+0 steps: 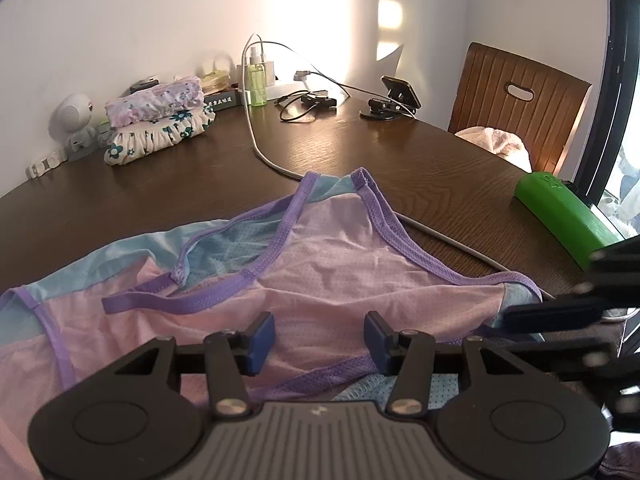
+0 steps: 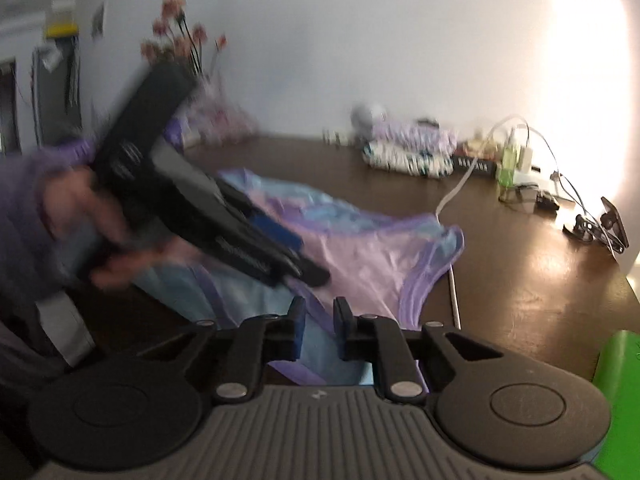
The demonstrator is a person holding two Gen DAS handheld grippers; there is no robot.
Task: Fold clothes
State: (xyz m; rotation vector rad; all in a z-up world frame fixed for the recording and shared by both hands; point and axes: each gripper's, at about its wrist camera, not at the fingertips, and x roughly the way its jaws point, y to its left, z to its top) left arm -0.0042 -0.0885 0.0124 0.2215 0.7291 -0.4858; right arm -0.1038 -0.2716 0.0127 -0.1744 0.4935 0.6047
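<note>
**Observer:** Where does the garment lie, and what do your tongs hold?

**Me:** The pink and blue garment (image 1: pixel 320 264) with purple trim lies spread on the dark wooden table (image 1: pixel 360 148), near my edge, partly over a white cable (image 1: pixel 256 136). My left gripper (image 1: pixel 320 340) hovers above the pink panel with its jaws parted and nothing pressed between the pads; cloth shows through the gap. My right gripper (image 2: pixel 320 332) sits at the garment's near right edge, jaws narrowed but with a slit of blue cloth visible between them. I see no cloth pinched there, so I record it as not gripping. That view is blurred, so this is a cautious reading.

**Observer:** Which step is this?

**Me:** My judgement: early. The piece looks flattened but shows no fold line yet, and one trim strap (image 1: pixel 176 300) lies loose across the front. Two folded pieces (image 1: pixel 160 120) stacked at the far wall suggest where finished work goes.

**Observer:** What does the next move call for?

**Me:** Both tongs must close on one edge, probably the near hem (image 1: pixel 320 380), catching both layers of this thin mesh. Then a level lift and carry over towards the far side. Risk noted: the fabric is slippery and light, and the cable beneath could drag along.
</note>
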